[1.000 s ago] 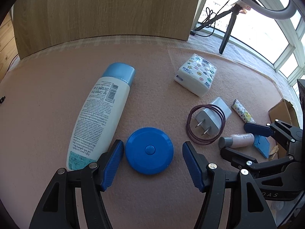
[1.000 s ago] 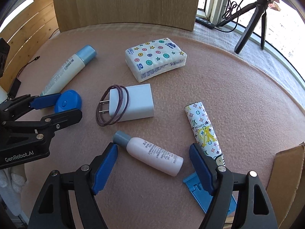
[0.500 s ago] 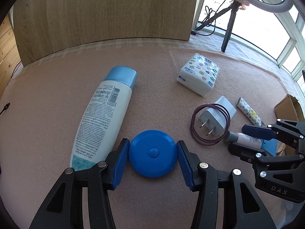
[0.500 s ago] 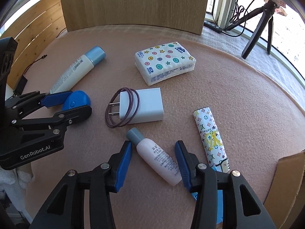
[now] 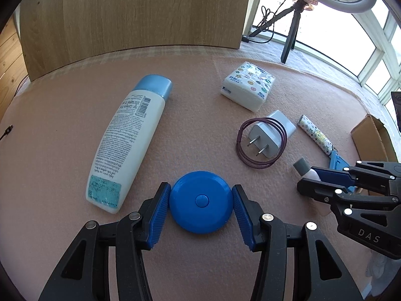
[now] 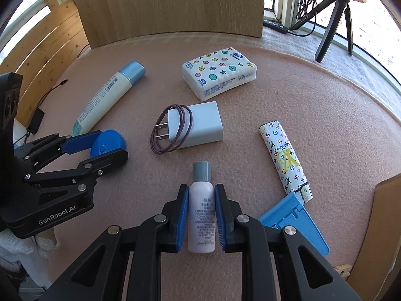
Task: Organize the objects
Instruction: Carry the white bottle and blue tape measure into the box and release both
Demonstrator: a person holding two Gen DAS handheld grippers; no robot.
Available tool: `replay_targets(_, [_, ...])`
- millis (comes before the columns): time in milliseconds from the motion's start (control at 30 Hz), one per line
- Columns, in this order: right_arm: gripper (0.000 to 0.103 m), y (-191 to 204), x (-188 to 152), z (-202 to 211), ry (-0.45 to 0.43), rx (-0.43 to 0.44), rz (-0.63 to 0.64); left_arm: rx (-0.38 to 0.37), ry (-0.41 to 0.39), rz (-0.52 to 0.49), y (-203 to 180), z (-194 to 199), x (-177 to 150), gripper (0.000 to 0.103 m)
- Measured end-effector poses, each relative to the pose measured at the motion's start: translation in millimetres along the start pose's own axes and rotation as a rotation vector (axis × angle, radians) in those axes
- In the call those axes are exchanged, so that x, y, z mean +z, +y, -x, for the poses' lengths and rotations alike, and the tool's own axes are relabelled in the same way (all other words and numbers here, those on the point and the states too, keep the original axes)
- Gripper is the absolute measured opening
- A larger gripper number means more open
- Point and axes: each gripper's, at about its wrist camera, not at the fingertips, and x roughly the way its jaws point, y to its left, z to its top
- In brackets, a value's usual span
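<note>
pink felt table (image 5: 62, 150): left gripper (image 5: 200, 202) clamps blue disc (image 5: 200, 208), right gripper (image 6: 201, 215), closing, pinches small bottle (image 6: 201, 210).

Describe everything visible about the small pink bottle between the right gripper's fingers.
The small pink bottle looks like pale, glossy plastic, with a grey screw cap and fine printed text down its body. It lies flat on the pinkish felt mat, cap pointing away from the camera toward the white charger. The right gripper has just been closing, and its blue pads press both sides of the bottle.
</note>
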Motion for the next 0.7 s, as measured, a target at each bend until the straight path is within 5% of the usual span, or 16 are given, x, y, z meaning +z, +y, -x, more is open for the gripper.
replay_targets(333, [0.019,-12,-30,29,-0.04,0.06,-0.113,-0.033,0.005,0.01,-12,25,-19,0.054])
replay_targets(700, [0.019,-49,-64,112,-0.185,0.063,-0.207,-0.106,-0.059,-0.069,-65,65,-9,0.054])
